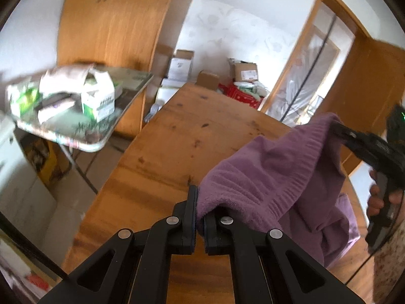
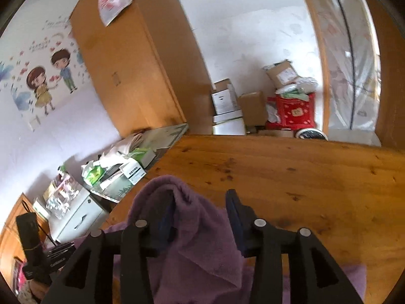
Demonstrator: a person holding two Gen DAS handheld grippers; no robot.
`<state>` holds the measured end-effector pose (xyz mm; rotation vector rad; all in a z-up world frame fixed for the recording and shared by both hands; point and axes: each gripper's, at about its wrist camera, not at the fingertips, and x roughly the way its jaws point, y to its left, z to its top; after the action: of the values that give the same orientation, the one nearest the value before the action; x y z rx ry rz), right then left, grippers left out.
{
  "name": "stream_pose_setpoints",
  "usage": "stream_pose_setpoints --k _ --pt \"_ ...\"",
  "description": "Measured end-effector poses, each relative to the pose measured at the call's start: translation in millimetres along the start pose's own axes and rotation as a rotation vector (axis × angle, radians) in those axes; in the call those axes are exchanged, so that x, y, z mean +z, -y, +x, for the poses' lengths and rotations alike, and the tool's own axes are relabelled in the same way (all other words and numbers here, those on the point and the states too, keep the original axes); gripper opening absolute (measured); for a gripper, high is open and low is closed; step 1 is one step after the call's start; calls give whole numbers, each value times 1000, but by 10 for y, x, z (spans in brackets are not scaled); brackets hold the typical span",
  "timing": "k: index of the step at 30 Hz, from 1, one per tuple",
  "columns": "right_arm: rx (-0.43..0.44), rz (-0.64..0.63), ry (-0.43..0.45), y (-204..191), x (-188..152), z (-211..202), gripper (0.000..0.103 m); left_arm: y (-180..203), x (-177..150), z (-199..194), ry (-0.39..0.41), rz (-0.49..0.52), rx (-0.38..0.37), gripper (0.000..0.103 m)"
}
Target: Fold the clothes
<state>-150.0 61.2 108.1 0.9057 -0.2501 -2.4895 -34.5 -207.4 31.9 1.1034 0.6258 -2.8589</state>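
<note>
A purple fleece garment [image 1: 268,174] hangs above the wooden table [image 1: 177,131], stretched between both grippers. My left gripper [image 1: 200,217] is shut on one end of its ribbed hem. My right gripper [image 1: 336,129] shows in the left wrist view at the right, with the other end of the hem over its tip. In the right wrist view the garment [image 2: 192,233] drapes over the left finger of the right gripper [image 2: 202,202], whose jaws stand apart. The rest of the garment sags onto the table [image 2: 291,177].
A folding side table [image 1: 83,126] with cartons and packets stands left of the wooden table. Cardboard boxes [image 2: 250,106] and a red crate [image 2: 295,112] sit on the floor beyond the far edge. A wooden wardrobe [image 2: 131,71] and an open door [image 1: 367,83] flank the room.
</note>
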Motion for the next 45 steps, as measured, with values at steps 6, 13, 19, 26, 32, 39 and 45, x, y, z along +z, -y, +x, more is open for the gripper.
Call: stream_pose_setpoints --k 6,13,19,26,32,39,45 --pt "-30 81 12 311 -185 -350 43 -9 -106 39 -34 2 26 7" --pt "-78 73 -47 444 -710 -684 43 -49 -189 31 -71 -13 45 7" --pt "-136 -47 -146 283 -1175 -713 44 -127 -226 -77 -89 -75 55 24" --pt "-33 -99 -177 -2 -1436 -671 48 -96 -290 -376 -51 -77 60 24" --pt "47 -58 -194 -140 -1587 -587 48 -38 -228 -521 -28 -87 40 24" --pt "84 45 -210 -129 -1583 -391 33 539 -201 -288 -126 48 -108 27" --pt "37 -16 -178 -187 -1487 -447 5 1017 -278 -26 -194 204 -183 27"
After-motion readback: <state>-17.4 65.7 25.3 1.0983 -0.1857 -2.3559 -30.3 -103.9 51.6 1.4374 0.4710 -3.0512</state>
